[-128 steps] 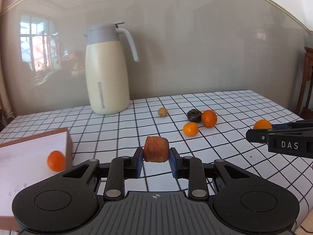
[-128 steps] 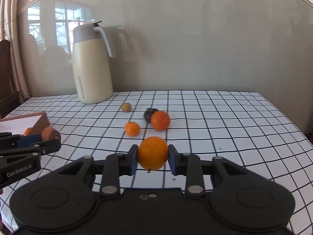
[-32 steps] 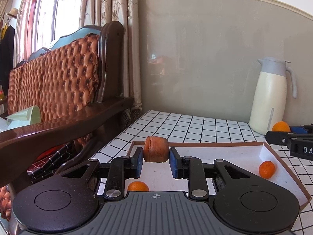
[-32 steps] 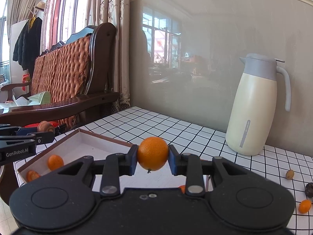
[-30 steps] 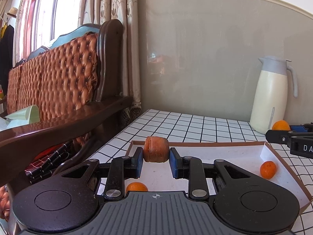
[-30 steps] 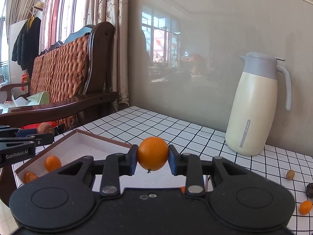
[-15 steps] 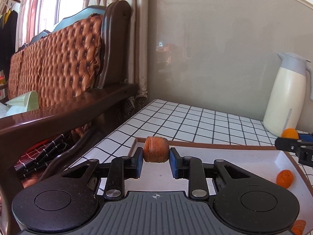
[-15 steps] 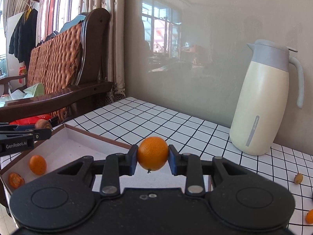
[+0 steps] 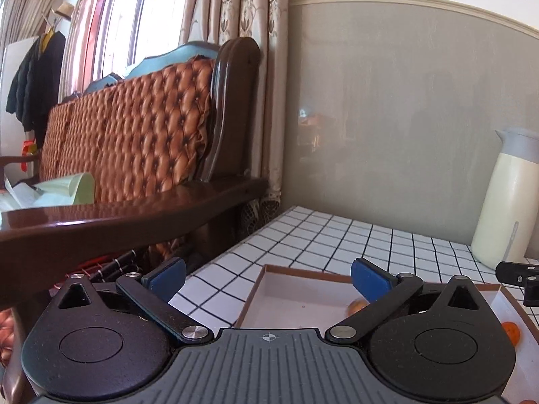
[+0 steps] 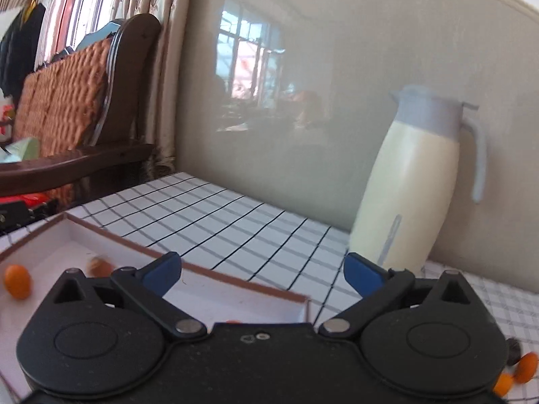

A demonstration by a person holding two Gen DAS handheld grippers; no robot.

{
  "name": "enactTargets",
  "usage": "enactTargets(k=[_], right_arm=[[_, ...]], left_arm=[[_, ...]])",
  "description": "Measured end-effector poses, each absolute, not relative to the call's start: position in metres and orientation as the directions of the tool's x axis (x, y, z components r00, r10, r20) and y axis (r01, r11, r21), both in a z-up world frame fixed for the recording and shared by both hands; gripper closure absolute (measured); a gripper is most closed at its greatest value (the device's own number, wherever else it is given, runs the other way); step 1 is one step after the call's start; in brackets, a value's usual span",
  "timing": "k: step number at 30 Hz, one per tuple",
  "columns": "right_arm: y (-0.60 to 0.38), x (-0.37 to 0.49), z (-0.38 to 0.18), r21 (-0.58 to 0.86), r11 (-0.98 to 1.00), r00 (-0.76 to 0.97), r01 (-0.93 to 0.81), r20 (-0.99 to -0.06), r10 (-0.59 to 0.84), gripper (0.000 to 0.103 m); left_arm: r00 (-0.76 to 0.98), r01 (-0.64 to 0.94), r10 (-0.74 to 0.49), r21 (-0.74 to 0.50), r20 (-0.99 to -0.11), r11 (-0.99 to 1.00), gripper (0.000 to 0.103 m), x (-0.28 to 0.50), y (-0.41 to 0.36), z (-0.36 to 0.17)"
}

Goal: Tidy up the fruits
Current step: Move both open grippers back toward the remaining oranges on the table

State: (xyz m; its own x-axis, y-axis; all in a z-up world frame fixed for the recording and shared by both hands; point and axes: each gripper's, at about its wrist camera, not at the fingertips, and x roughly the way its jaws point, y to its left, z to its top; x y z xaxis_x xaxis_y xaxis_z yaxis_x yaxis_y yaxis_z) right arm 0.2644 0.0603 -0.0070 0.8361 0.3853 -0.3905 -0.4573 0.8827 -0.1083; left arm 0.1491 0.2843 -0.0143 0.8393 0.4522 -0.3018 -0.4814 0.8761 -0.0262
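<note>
With both our grippers spread wide and empty, the left gripper (image 9: 267, 277) and right gripper (image 10: 262, 274) hover over the box (image 10: 235, 291), where several fruits lie: a small orange one (image 10: 17, 282) to the right gripper's left and a blurred brownish one (image 10: 97, 266) beside it. We judge the sorting partly done, since loose fruits (image 10: 525, 367) wait low to its right. The jug (image 10: 409, 195) stands ahead, clear of any path back.
</note>
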Motion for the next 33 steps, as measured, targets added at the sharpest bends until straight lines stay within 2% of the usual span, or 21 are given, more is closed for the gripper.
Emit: enactTargets(k=[12, 20, 28, 33], right_arm=[[0.06, 0.239, -0.002, -0.133, 0.864, 0.835, -0.485, -0.364, 0.413, 0.006], [0.04, 0.218, 0.003, -0.149, 0.863, 0.848, -0.482, -0.328, 0.417, 0.006], [0.02, 0.198, -0.003, -0.179, 0.857, 0.852, -0.482, -0.324, 0.412, 0.006], [0.0, 0.179, -0.002, -0.189, 0.862, 0.861, -0.469, -0.315, 0.399, 0.006]], left_arm=[[0.854, -0.448, 0.429, 0.002, -0.293, 0.894, 0.0, 0.13, 0.259, -0.011], [0.876, -0.416, 0.411, 0.038, -0.253, 0.909, 0.0, 0.106, 0.23, -0.005], [0.872, -0.41, 0.405, 0.04, -0.273, 0.911, 0.0, 0.075, 0.205, -0.013], [0.879, -0.406, 0.404, 0.043, -0.252, 0.913, 0.0, 0.061, 0.19, -0.01]])
